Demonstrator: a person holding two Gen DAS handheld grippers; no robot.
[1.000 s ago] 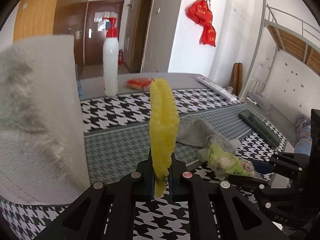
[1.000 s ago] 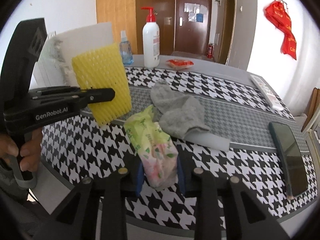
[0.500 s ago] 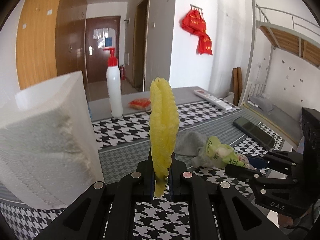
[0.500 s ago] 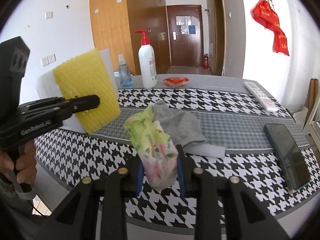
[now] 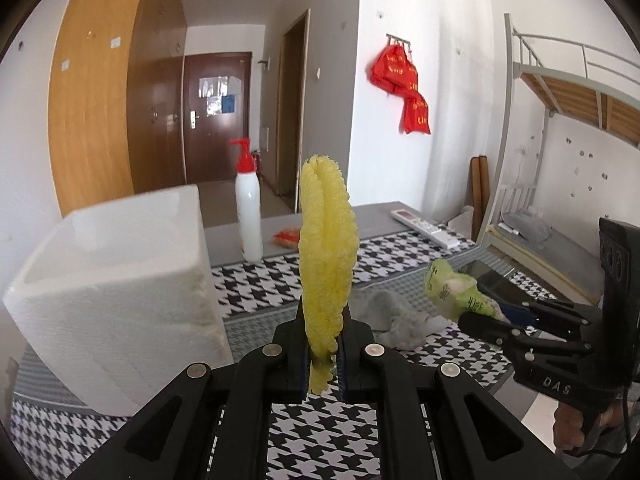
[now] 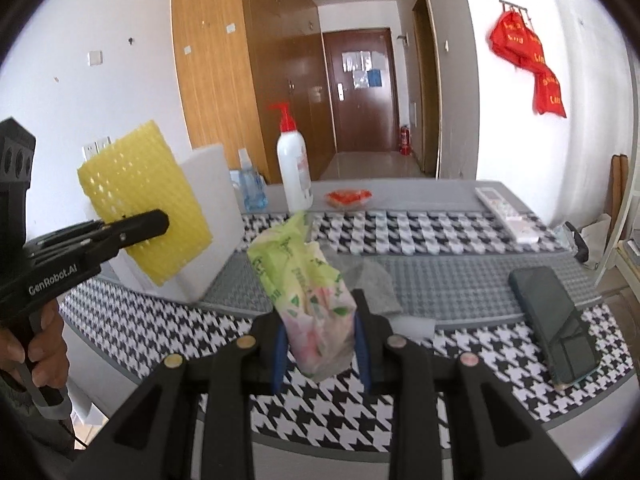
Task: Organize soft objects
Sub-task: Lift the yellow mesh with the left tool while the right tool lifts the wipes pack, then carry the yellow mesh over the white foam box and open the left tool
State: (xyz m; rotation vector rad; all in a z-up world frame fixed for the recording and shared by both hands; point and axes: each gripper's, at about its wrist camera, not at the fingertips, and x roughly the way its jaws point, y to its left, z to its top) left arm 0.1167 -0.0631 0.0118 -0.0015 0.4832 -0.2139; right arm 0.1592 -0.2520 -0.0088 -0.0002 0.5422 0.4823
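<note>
Both grippers held level above the houndstooth table (image 6: pixel 440 220), pointing toward the far wall.

Left gripper (image 5: pixel 323 354): jaws pressed onto the lower edge of a yellow foam net (image 5: pixel 327 256), which stands upright, edge-on to its own camera (broad face visible from the right view). White foam box (image 5: pixel 120 292) sits just left of it on the table.

Right gripper (image 6: pixel 320 344): jaws pinching a green-and-pink tissue pack (image 6: pixel 310 292), lifted clear of the cloth, its free end tilted up and left.

Grey sock (image 5: pixel 384 312) lies crumpled on the table between the two grippers. Pump bottle (image 6: pixel 294 168) stands far; phone (image 6: pixel 554 328) lies right.
</note>
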